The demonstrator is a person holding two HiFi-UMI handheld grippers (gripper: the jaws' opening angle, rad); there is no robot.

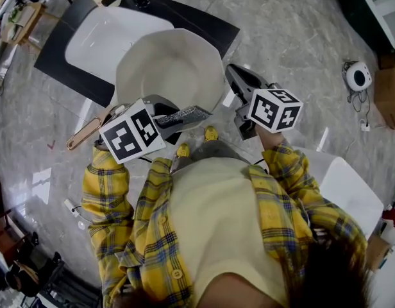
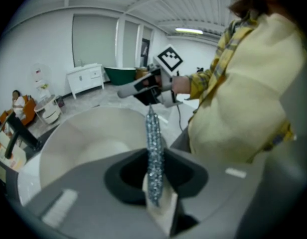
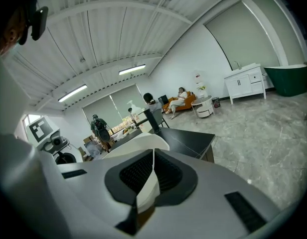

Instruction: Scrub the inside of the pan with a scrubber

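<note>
As left hand-held gripper [image 2: 156, 200] pinches scrubber [image 2: 153, 143], right hand-held gripper [image 3: 146, 188] clamps pan [image 1: 172, 63] over marbled floor [image 1: 294, 31].

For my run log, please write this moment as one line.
left gripper: jaws shut on scrubber | right gripper: jaws shut on rim of pan | scrubber: at pan's near rim, contact unclear

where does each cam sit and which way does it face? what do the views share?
Head view: on the person's head, facing steeply down at the pan; shows torso, left gripper, right gripper.
Left gripper view: rides the left gripper, looks along jaws shut on the scrubber, across the pan toward the torso.
Right gripper view: rides the right gripper, looks along jaws shut on the pan's rim, out into the room.
Shared: the pan shows in all three.
</note>
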